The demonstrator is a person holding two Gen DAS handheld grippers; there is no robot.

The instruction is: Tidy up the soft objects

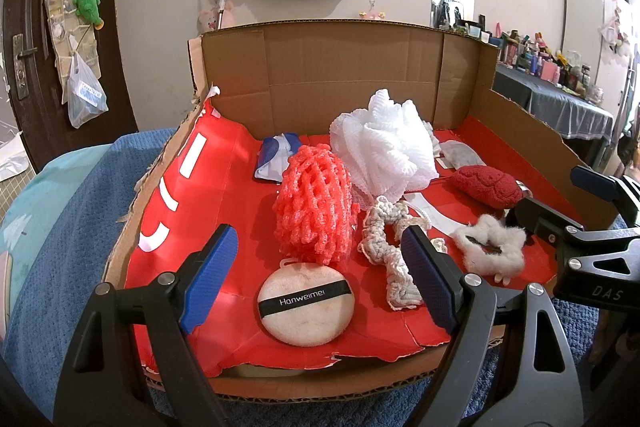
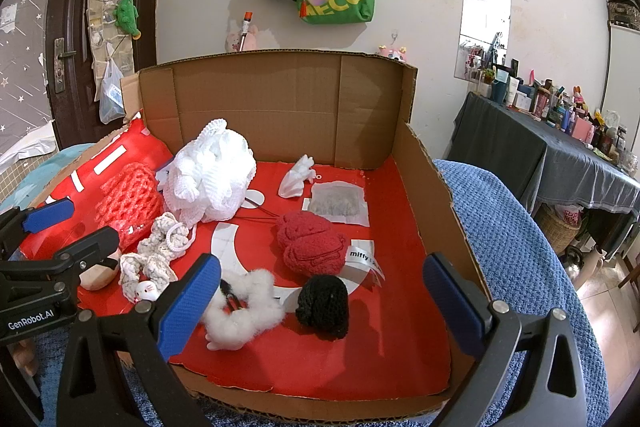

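Soft objects, loose lot, scattered on red liner of open cardboard tray (image 1: 320,75): coral foam net sleeve (image 1: 314,203), white mesh bath pouf (image 1: 386,145), cream crocheted cord (image 1: 384,247), round beige powder puff (image 1: 306,303), white fluffy scrunchie (image 1: 494,245), dark red knitted piece (image 2: 312,243). No grouping evident.

Left gripper (image 1: 316,283): jaws wide, empty, puff between fingers, likely candidate.
Right gripper (image 2: 320,307): jaws wide, empty, over front edge.

Right view only: black knitted ball (image 2: 324,307), flat grey sachet (image 2: 340,205). Left view only: blue-white packet (image 1: 276,155).
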